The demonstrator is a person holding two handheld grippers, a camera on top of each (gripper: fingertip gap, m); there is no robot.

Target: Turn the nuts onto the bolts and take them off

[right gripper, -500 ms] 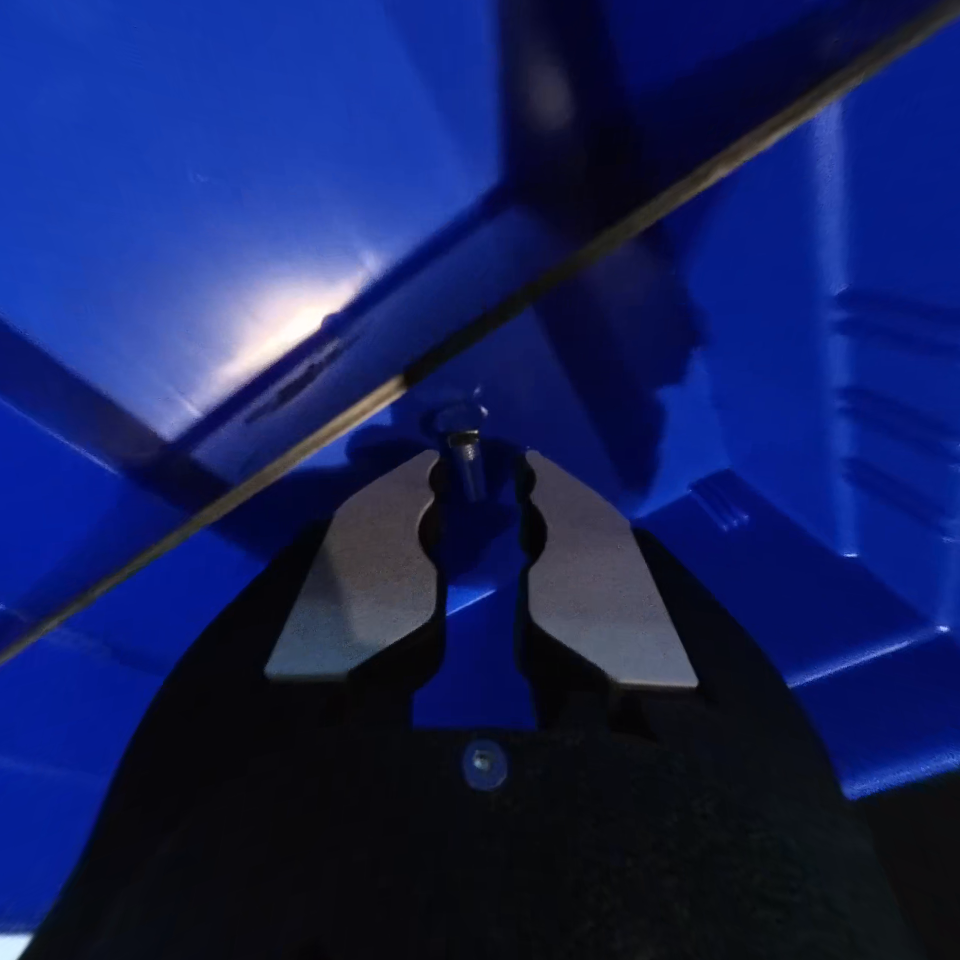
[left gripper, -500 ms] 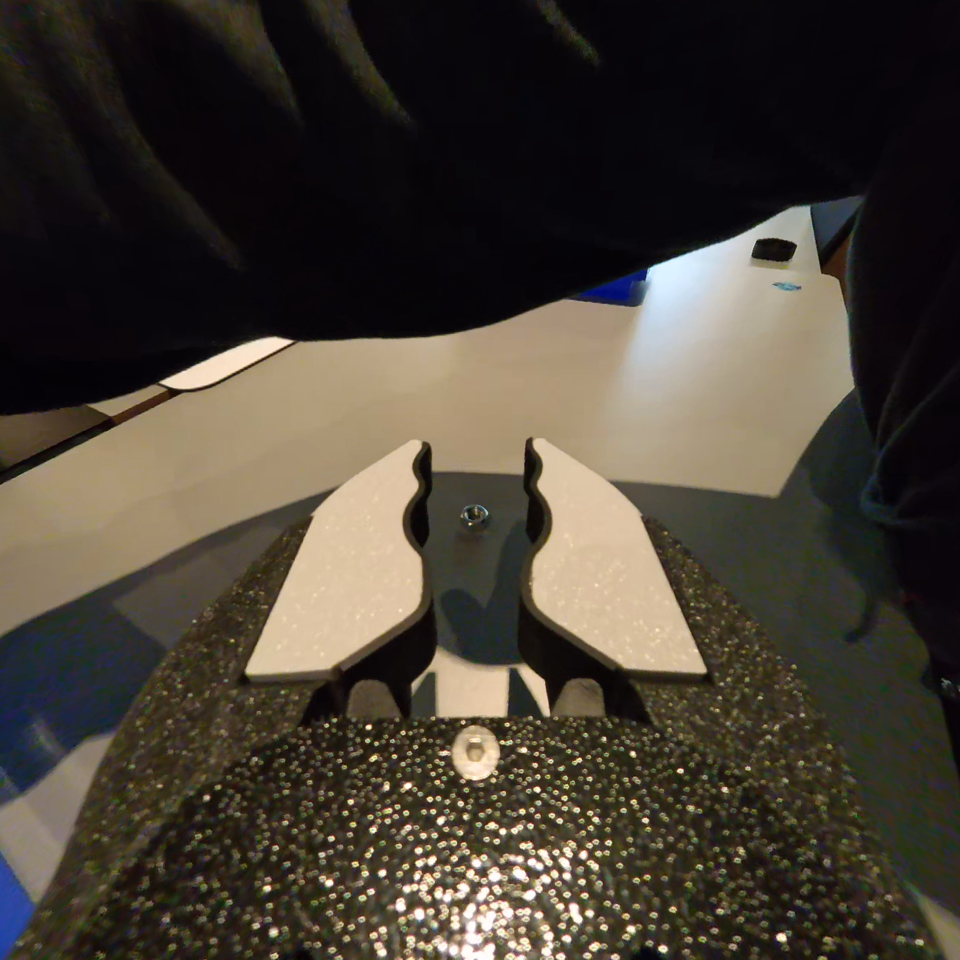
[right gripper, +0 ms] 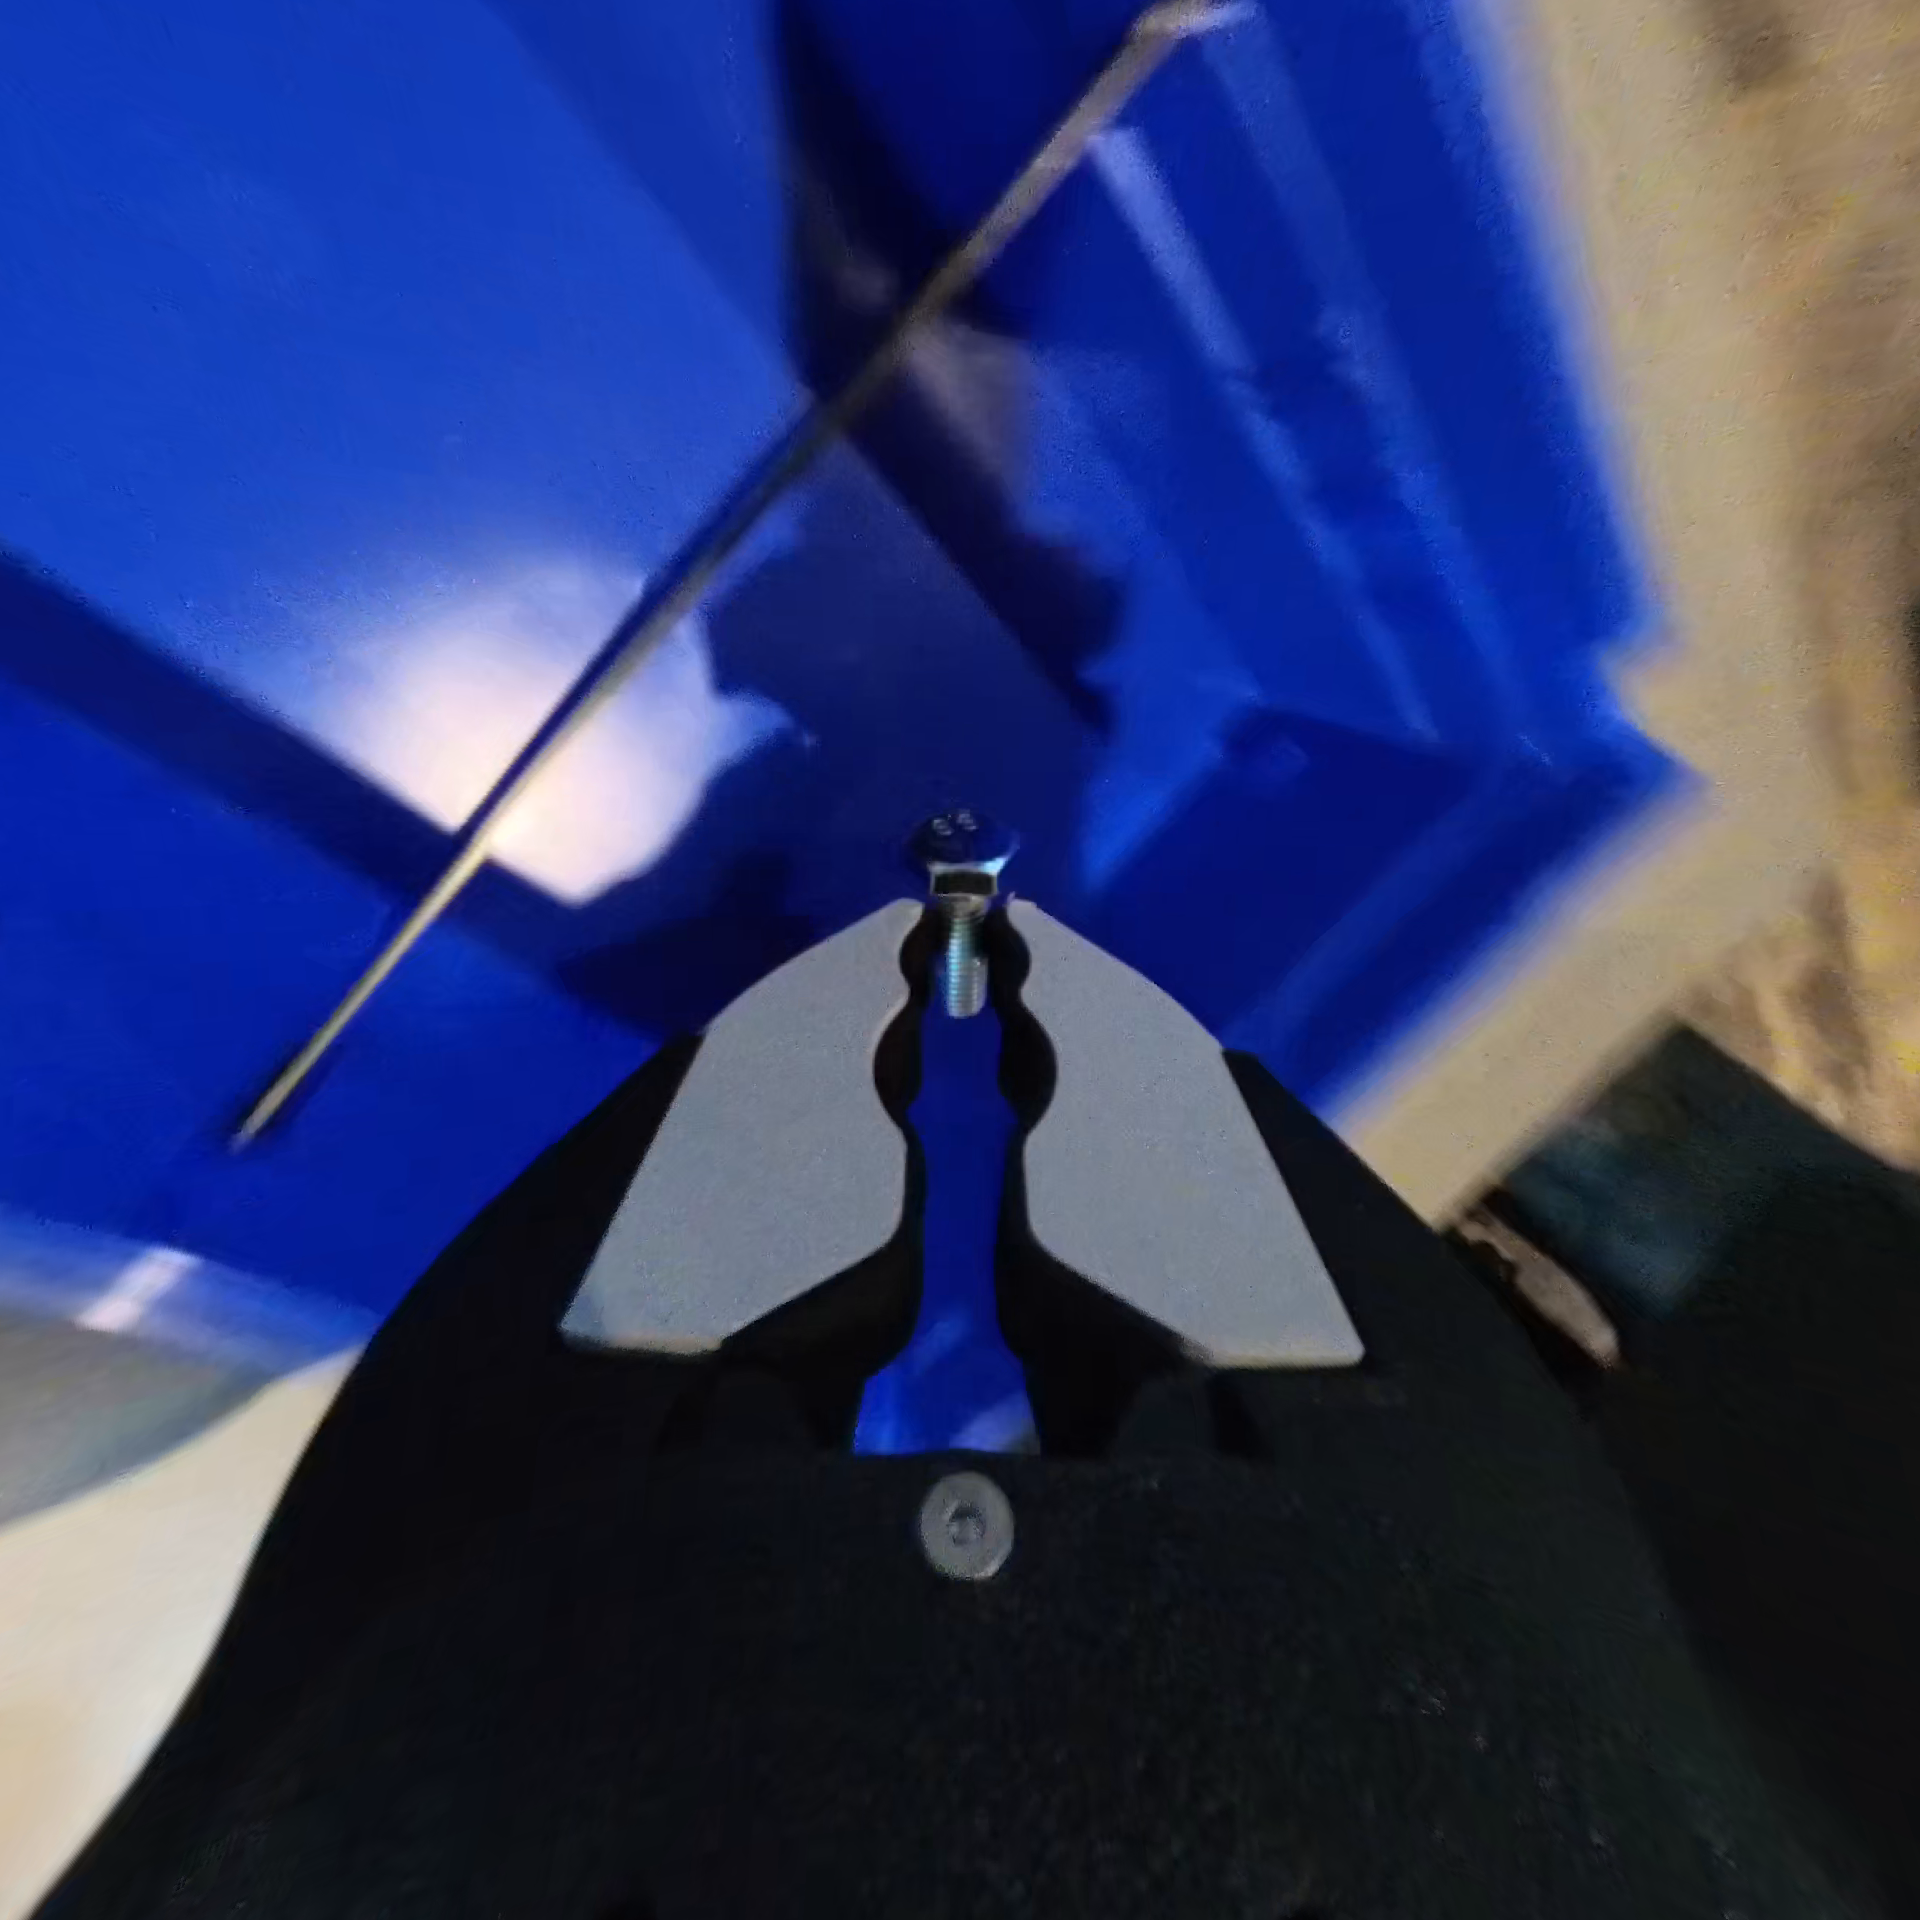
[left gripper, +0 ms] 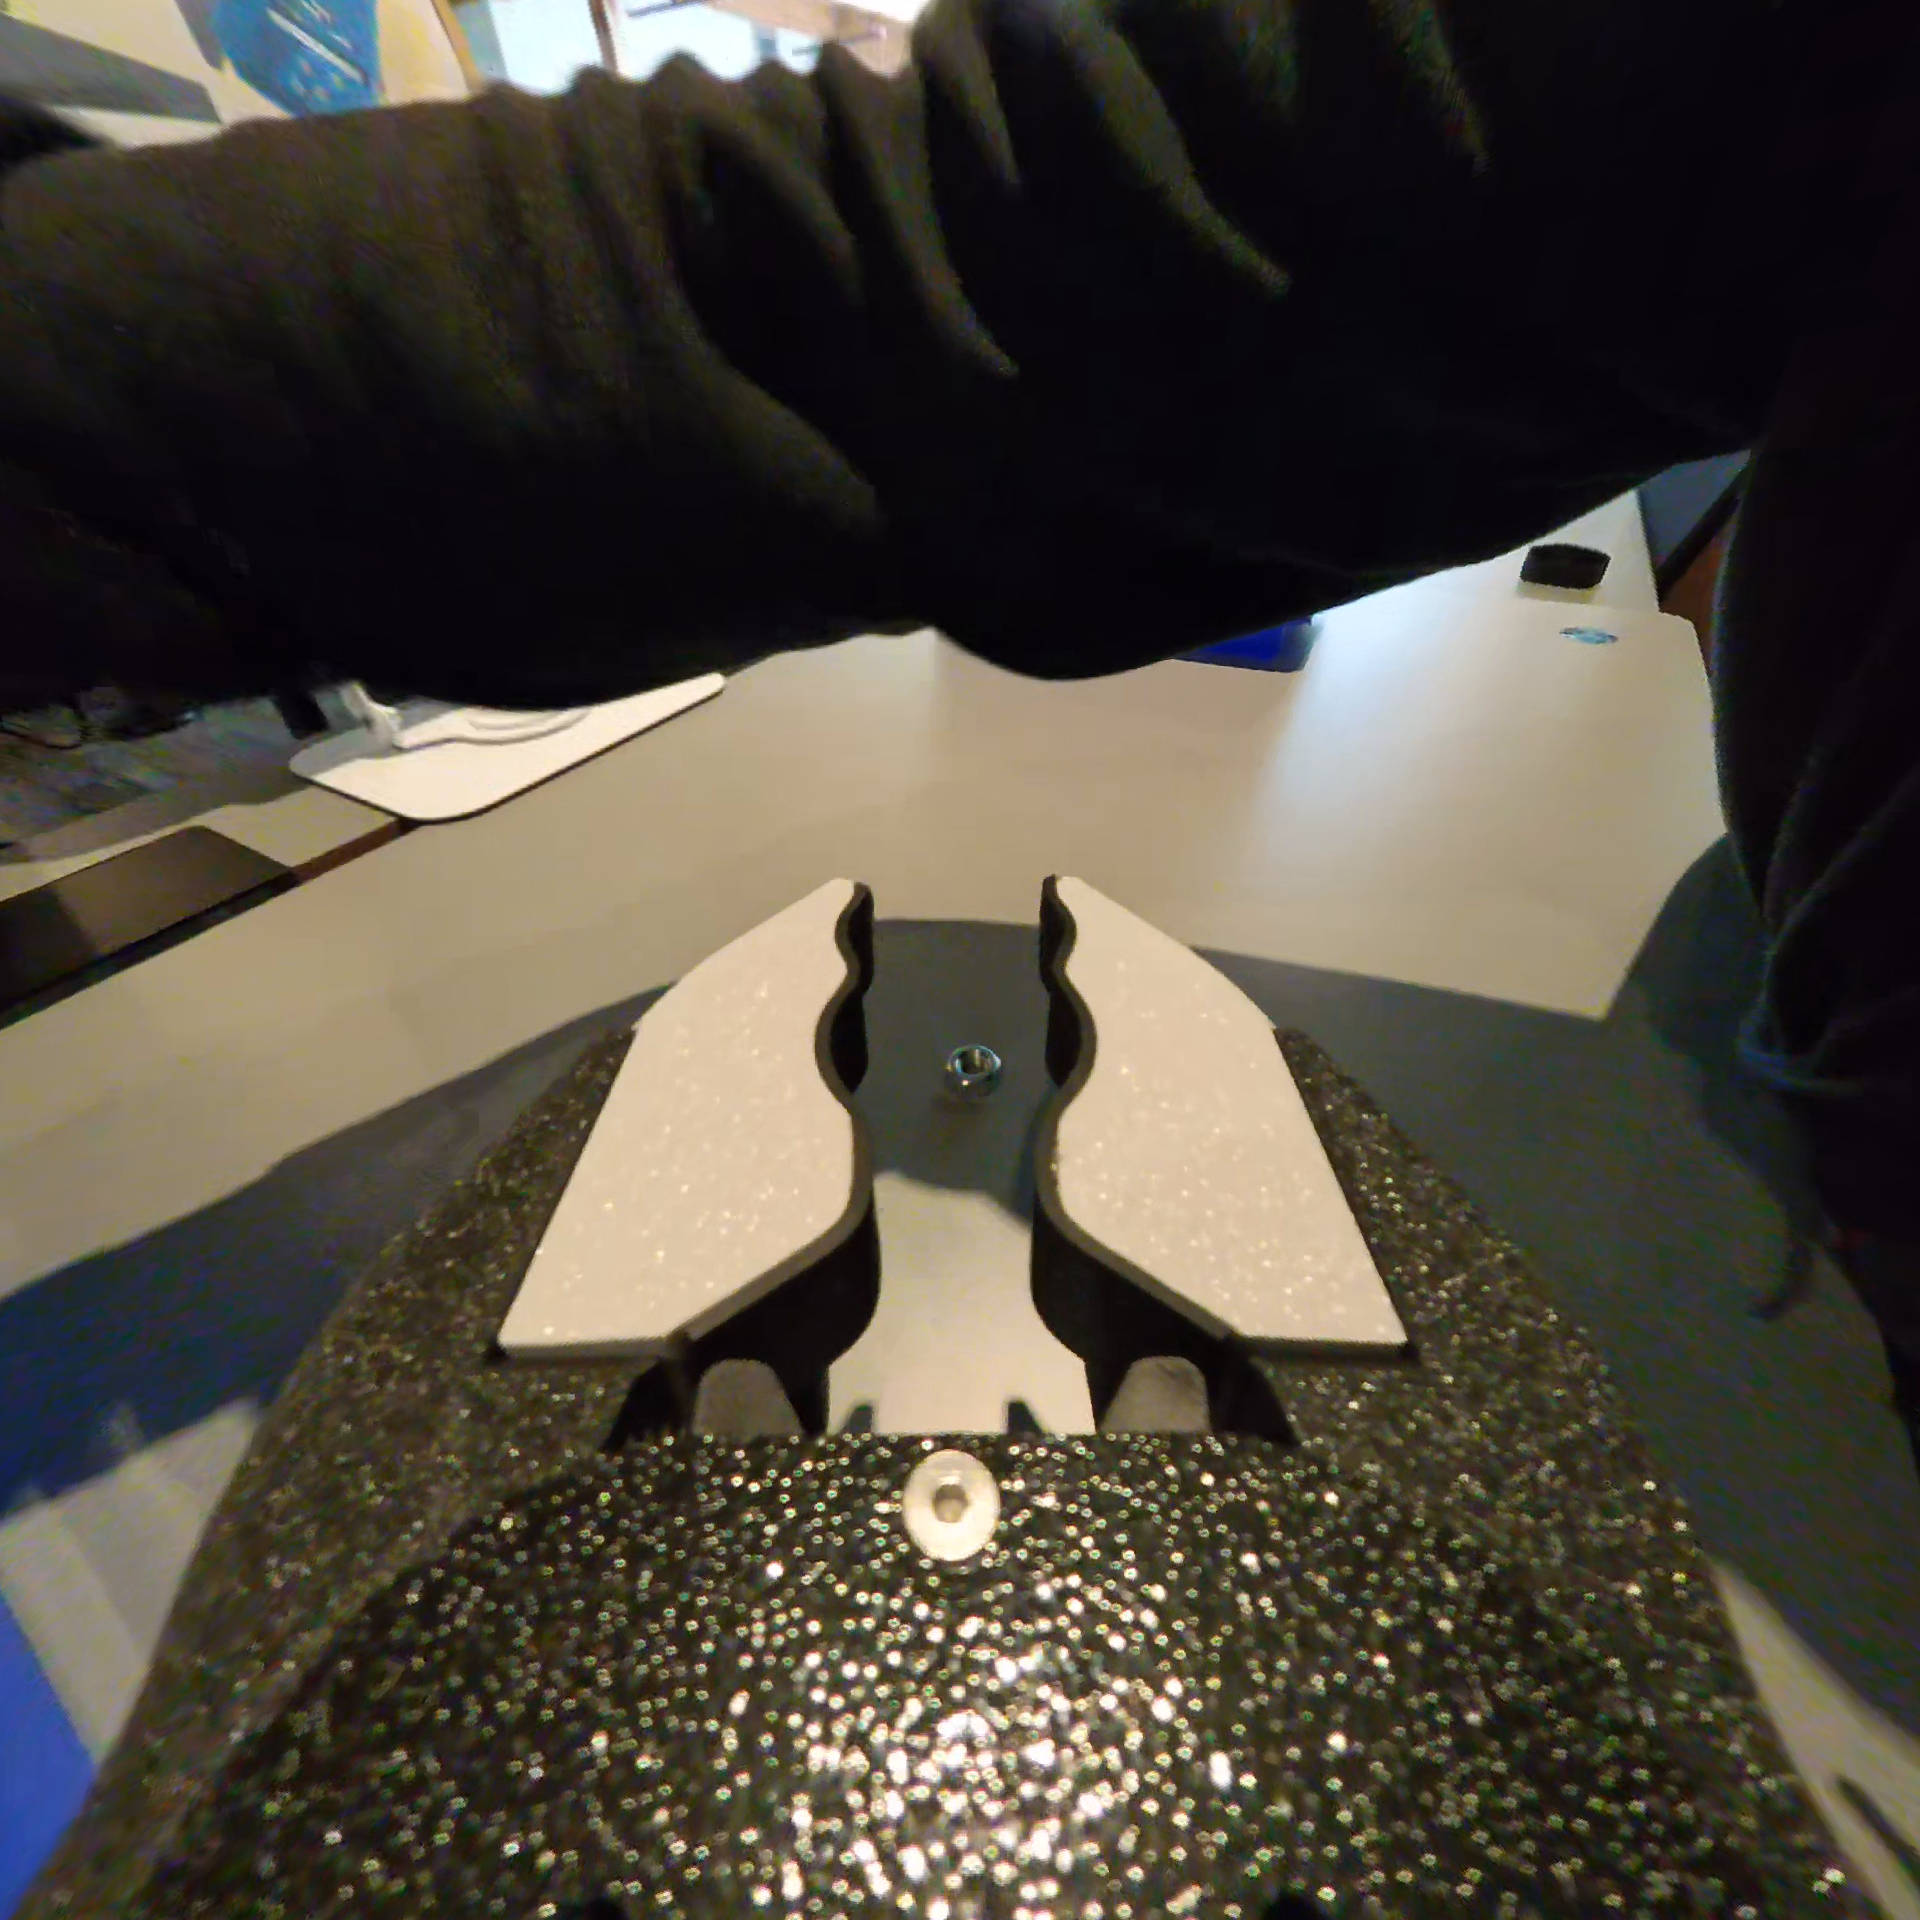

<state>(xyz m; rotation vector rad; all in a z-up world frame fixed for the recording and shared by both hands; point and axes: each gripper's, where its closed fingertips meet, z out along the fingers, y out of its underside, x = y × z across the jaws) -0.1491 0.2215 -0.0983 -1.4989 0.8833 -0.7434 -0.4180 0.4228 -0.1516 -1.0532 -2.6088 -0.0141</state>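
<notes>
The left gripper [left gripper: 954,914] hangs over the white tabletop [left gripper: 1039,790], fingers spread wide and empty; a silver nut [left gripper: 971,1068] lies on a dark mat [left gripper: 1455,1070] between them. The right gripper [right gripper: 961,906] has its fingers pinched onto a bolt [right gripper: 960,925] inside a blue bin [right gripper: 312,364], head pointing away. No writing is legible.

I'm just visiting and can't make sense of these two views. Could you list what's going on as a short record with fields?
Left gripper: jaws open, empty, hovering over the nut
Nut: lying loose on a dark mat
Right gripper: jaws shut on the bolt
Bolt: gripped near its head, threaded end pointing back toward the camera
Behind the bolt: blue bin, picture blurred
Over the left view: black sleeve
Nut on bolt: not yet
</notes>
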